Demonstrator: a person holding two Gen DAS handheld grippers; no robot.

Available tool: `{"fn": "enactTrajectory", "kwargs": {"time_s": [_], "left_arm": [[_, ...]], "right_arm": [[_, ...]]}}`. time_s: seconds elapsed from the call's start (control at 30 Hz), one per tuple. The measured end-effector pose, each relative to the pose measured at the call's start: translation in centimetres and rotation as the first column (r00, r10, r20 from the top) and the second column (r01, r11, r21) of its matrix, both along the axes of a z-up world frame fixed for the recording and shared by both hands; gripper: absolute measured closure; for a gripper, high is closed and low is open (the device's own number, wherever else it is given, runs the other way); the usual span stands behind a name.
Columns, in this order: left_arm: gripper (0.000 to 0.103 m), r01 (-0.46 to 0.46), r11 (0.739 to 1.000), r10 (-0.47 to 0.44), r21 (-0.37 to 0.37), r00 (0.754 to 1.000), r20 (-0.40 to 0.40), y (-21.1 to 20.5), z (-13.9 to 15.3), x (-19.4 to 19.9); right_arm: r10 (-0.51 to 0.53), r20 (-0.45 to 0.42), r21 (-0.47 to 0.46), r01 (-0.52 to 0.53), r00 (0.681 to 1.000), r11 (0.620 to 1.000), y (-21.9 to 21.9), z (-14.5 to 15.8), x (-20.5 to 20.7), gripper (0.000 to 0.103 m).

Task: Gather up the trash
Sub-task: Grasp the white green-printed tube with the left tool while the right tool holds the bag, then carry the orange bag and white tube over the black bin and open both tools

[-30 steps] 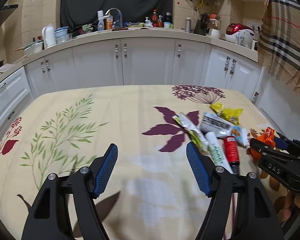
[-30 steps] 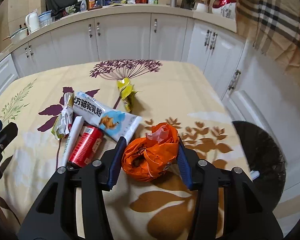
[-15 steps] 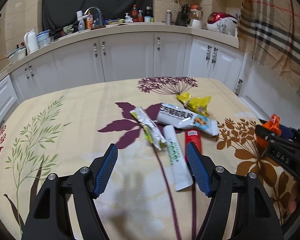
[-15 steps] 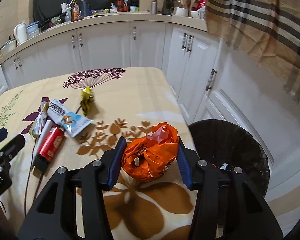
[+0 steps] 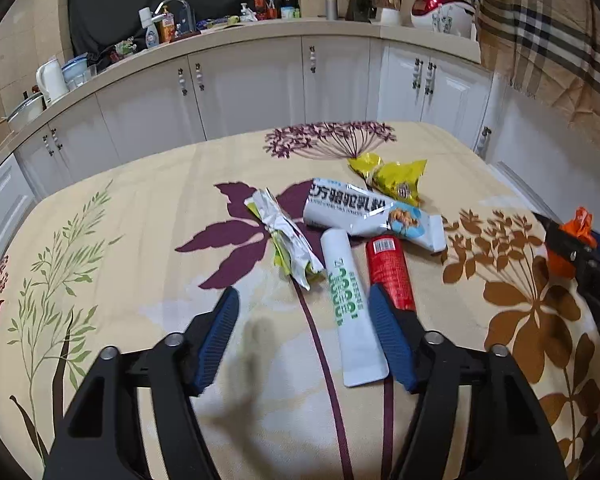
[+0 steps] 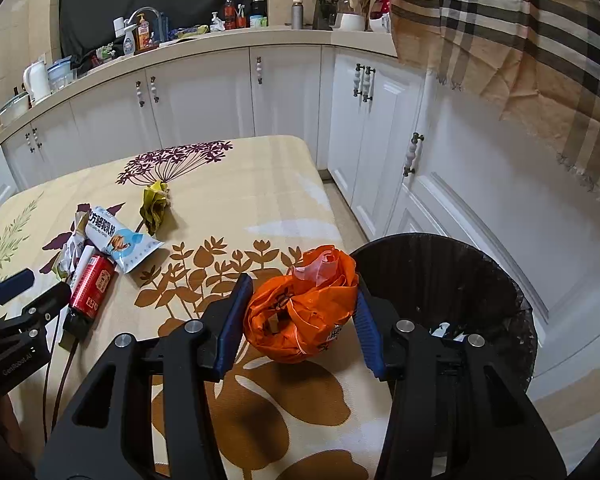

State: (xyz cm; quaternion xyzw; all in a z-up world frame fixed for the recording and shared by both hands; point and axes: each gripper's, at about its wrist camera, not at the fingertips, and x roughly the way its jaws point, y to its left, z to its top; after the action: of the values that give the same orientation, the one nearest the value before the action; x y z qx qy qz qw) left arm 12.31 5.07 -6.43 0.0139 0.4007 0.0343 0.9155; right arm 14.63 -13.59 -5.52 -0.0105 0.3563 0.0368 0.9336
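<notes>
Your right gripper (image 6: 300, 320) clamps the crumpled orange plastic bag (image 6: 300, 312) beside the black mesh bin (image 6: 460, 280); your left gripper (image 5: 302, 320), empty, is closing above the floral-clothed worktop (image 5: 140, 240)

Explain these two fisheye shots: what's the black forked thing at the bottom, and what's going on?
No robot here: a person holds a two-finger gripper in each hand, with a camera on each looking along the fingers. The left view shows the left gripper, jaws closing with nothing gripped yet, over litter on a floral tablecloth: a white tube, a red can, a silver wrapper, a white-blue pouch and a yellow packet. The right view shows the right gripper clamping an orange bag beside a black bin.
</notes>
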Motion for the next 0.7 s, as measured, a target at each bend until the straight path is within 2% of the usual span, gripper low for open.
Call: {"fn": "enactTrajectory", "kwargs": {"time_s": [0.1, 0.17, 0.2, 0.23, 0.4, 0.53, 0.7], "left_arm": [[0.042, 0.025, 1.0, -0.025, 0.002, 1.0, -0.012, -0.4, -0.1, -0.1], [0.048, 0.037, 0.999, -0.037, 0.007, 0.999, -0.018, -0.6, -0.3, 0.0], [0.056, 0.05, 0.999, -0.05, 0.001, 0.998, -0.028, -0.7, -0.4, 0.1], [0.06, 0.058, 0.998, -0.058, -0.004, 0.998, -0.036, -0.8, -0.5, 0.1], [0.061, 0.111, 0.994, -0.111, -0.011, 0.992, -0.067, -1.5, -1.0, -0.2], [0.081, 0.101, 0.995, -0.102, -0.024, 0.993, -0.064, -1.2, -0.8, -0.2], [0.082, 0.094, 0.994, -0.097, -0.048, 0.994, -0.045, -0.8, -0.6, -0.5]], "right_arm": [[-0.001, 0.0, 0.0, 0.001, 1.0, 1.0, 0.0, 0.0, 0.0, 0.056], [-0.002, -0.002, 0.001, 0.002, 1.0, 1.0, -0.1, 0.0, 0.0, 0.055], [-0.002, -0.004, 0.003, 0.002, 1.0, 1.0, -0.1, 0.0, 0.0, 0.055], [-0.001, -0.004, 0.002, 0.001, 1.0, 1.0, -0.1, 0.0, 0.1, 0.055], [-0.001, -0.001, -0.001, 0.001, 1.0, 1.0, -0.2, 0.0, 0.0, 0.055], [-0.001, -0.001, 0.0, 0.001, 1.0, 1.0, -0.2, 0.0, -0.1, 0.055], [0.0, 0.001, 0.001, 0.0, 1.0, 1.0, -0.2, 0.0, -0.3, 0.056]]}}
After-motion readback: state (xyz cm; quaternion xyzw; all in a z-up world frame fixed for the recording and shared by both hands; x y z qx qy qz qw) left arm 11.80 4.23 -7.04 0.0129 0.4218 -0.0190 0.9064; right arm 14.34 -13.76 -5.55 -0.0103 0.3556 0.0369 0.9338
